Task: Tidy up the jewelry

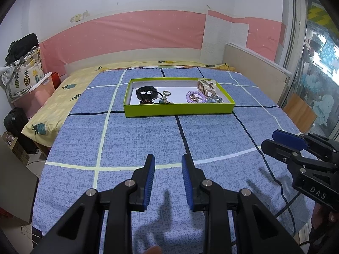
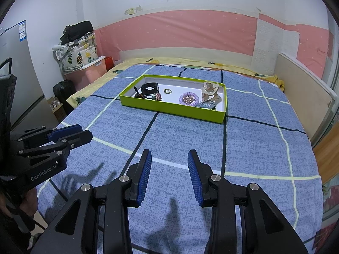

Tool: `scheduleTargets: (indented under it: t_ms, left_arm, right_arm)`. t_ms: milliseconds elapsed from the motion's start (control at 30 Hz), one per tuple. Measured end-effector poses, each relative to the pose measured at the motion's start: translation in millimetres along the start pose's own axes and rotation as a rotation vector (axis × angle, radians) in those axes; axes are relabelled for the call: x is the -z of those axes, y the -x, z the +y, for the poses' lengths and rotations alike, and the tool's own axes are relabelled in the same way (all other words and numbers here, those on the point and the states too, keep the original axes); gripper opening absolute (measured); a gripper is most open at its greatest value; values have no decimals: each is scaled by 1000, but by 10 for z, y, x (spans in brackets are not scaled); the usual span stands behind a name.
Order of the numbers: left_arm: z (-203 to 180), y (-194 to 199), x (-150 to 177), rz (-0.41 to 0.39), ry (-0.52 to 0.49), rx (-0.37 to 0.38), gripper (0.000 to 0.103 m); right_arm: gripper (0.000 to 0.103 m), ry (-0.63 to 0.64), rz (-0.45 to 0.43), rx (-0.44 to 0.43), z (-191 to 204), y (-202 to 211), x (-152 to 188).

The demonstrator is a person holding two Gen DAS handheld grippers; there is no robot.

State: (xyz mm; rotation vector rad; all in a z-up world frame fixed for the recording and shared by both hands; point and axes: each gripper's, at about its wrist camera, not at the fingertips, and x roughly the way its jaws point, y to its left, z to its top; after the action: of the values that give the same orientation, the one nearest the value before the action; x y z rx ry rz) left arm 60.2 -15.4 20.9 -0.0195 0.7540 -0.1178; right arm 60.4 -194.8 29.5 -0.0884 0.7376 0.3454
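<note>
Two grippers hover over the bed, both w/ jaws parted and nothing between them. Left gripper [image 1: 168,158]: blue ribbed pads apart, a moderate gap, only blanket showing through. Right gripper [image 2: 169,154]: gap looks a bit wider, also empty. Each shows in the other's view: right gripper [image 1: 273,138] at the right edge of the left wrist view, left gripper [image 2: 81,132] at the left edge of the right wrist view, so they sit side by side, apart, pointing down toward the bed. Part of a hand [image 1: 326,216] grips the right unit's handle.

Below the jaws: blue blanket [image 1: 148,139] w/ pale and dark grid lines, gripper shadows on it near the cameras. Well beyond both grippers, further up the bed, lies a green tray [image 2: 169,106] w/ white inside, flat on the blanket. In it, left end: black band [image 2: 149,89] w/ small dark beaded bits beside it; a small ring [image 2: 167,91] near the middle; right end: purple coil hair tie [image 2: 189,99], beige claw clip [image 2: 210,90] behind it, a grey-blue clip [image 2: 206,104] at the near wall.

Past the blanket: yellow pineapple sheet [image 1: 55,97], pink wall panel [image 1: 127,33], pineapple-print bag [image 2: 78,57] on a pink bin at left.
</note>
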Motion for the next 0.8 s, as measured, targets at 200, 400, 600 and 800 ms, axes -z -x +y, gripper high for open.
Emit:
scheduleTargets:
  t_ms: [200, 400, 600, 800]
  left_arm:
    - [-12, -4, 0, 2, -3, 1, 27]
    - [-26, -6, 2, -2, -6, -8, 27]
    - [-17, -23, 13, 2, 1, -15, 27]
    - [-22, -27, 12, 1, 5, -8, 27]
  right_arm:
    - [36, 0, 0, -1, -1, 0, -1]
    - [36, 0, 1, 0, -1, 0, -2]
    - [36, 0, 0, -1, -4, -1, -2]
    - [36, 0, 0, 0, -4, 0, -3]
